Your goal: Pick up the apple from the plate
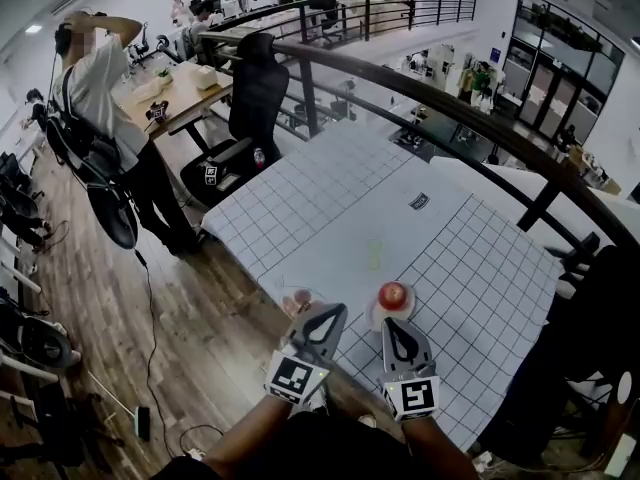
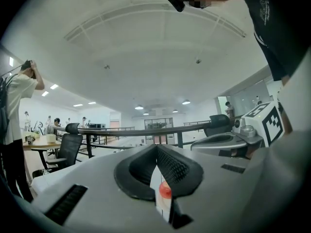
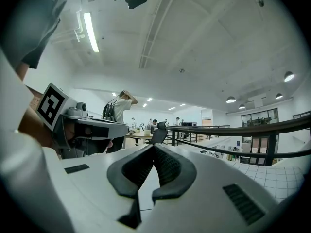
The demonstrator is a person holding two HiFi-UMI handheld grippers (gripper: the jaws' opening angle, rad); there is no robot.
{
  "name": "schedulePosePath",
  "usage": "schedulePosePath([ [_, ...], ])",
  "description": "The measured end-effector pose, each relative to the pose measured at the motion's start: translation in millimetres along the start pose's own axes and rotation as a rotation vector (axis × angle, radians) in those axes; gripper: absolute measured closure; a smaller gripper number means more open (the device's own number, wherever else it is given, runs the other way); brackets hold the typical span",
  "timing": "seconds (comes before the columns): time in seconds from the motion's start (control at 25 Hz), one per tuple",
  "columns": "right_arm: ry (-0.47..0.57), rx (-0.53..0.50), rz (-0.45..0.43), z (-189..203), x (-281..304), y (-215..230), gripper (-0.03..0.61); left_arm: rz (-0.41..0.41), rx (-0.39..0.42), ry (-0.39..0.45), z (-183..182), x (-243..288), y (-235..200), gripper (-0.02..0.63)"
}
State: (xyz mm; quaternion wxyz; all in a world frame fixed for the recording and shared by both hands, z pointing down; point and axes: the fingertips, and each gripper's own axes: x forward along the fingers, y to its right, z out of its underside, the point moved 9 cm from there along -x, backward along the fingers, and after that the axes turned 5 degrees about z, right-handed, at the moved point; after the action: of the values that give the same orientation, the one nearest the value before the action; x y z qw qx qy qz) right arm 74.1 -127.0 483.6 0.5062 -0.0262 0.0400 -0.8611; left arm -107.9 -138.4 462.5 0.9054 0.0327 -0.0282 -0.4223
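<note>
A red apple (image 1: pixel 393 294) sits on a small pale plate (image 1: pixel 373 316) near the front edge of the grid-patterned table (image 1: pixel 330 198). My right gripper (image 1: pixel 388 322) is shut and empty, its tip just short of the plate, right below the apple. My left gripper (image 1: pixel 337 311) is beside it, its jaws closed together and empty, angled toward the plate's left side. In the left gripper view the apple (image 2: pixel 165 190) shows as a red spot through the slit under the closed left gripper (image 2: pixel 156 147). The right gripper (image 3: pixel 154 147) shows only table ahead in its own view.
A small clear dish (image 1: pixel 297 298) with something pinkish lies left of the plate, at the table's edge. A black office chair (image 1: pixel 255 98) stands at the far left corner and a person (image 1: pixel 100 78) stands beyond it. A dark railing (image 1: pixel 450 98) runs behind the table.
</note>
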Motion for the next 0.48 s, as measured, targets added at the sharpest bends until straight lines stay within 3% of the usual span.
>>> schedulePosePath([
  [0.24, -0.012, -0.018, 0.054, 5, 37, -1, 0.555, 0.057, -0.017, -0.007, 15, 15, -38, 0.592],
  [0.48, -0.055, -0.025, 0.166, 11, 53, 2, 0.555, 0.133, -0.034, -0.01, 28, 25, -63, 0.592],
])
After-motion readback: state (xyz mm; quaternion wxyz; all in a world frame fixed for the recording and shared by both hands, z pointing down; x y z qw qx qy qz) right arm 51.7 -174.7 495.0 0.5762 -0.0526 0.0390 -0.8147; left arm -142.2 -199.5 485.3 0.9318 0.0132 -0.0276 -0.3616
